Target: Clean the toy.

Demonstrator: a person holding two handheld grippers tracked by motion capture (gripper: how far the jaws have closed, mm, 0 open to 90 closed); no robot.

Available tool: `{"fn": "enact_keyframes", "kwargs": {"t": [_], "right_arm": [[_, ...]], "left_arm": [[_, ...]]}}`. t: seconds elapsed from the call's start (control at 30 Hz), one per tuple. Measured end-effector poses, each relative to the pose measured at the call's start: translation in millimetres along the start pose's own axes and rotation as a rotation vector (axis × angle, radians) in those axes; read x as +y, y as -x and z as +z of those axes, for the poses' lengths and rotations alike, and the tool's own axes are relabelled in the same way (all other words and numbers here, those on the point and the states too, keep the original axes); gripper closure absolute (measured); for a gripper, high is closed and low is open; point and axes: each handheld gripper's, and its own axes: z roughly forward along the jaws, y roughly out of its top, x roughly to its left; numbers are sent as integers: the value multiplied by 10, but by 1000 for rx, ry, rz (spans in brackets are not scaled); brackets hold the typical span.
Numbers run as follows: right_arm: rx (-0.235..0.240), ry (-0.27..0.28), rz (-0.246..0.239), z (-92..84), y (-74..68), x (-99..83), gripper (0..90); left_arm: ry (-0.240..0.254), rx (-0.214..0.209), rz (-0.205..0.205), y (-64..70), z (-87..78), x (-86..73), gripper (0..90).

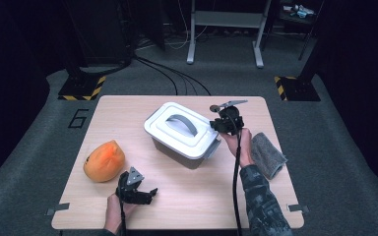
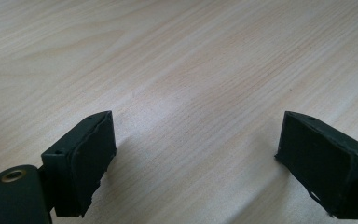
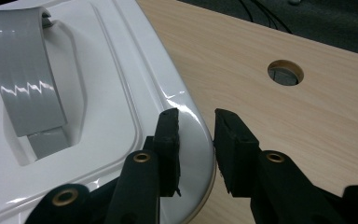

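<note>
A white lidded box (image 1: pixel 182 135) with a grey handle (image 1: pixel 182 123) stands mid-table. My right gripper (image 1: pixel 216 129) is at the box's right corner. In the right gripper view its jaws (image 3: pixel 196 135) straddle the lid's rim (image 3: pixel 193 116), one pad on top of the lid (image 3: pixel 98 93) and the other against the outer edge, shut on it. Near the front edge my left gripper (image 1: pixel 147 193) rests low with its jaws wide open. The left gripper view has bare wood between the jaws of that gripper (image 2: pixel 193 154). An orange fruit (image 1: pixel 104 161) lies just left of it.
A folded grey cloth (image 1: pixel 267 153) lies at the table's right side beside the person's right hand. A round hole (image 3: pixel 285 73) in the wooden tabletop (image 1: pixel 128 113) sits behind the box. Cables and stand legs cross the floor beyond the table.
</note>
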Motion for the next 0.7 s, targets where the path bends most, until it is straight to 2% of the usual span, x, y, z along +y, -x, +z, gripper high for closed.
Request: {"fn": "enact_keyframes", "kwargs": {"t": [0.1,0.33,0.53,0.63,0.67,0.7], "right_arm": [[8,4,19,-19,-27,-29,702],[26,10,29,-48,-108,-79,701],[50,15,20,-48,-208,-105,700],[55,17,22,-48,-280,-115,701],[51,24,2,-43,-283,-114,700],[53,17,8,-45,-303,-113,699]], "left_arm": [[0,0,0,1,0,0,110],[0,0,0,1,0,0,110],[-3,1,9,-2,-3,0,110],[11,9,0,9,4,-5,110],[2,1,2,8,-3,-5,110],[2,1,1,8,-3,-6,110]]}}
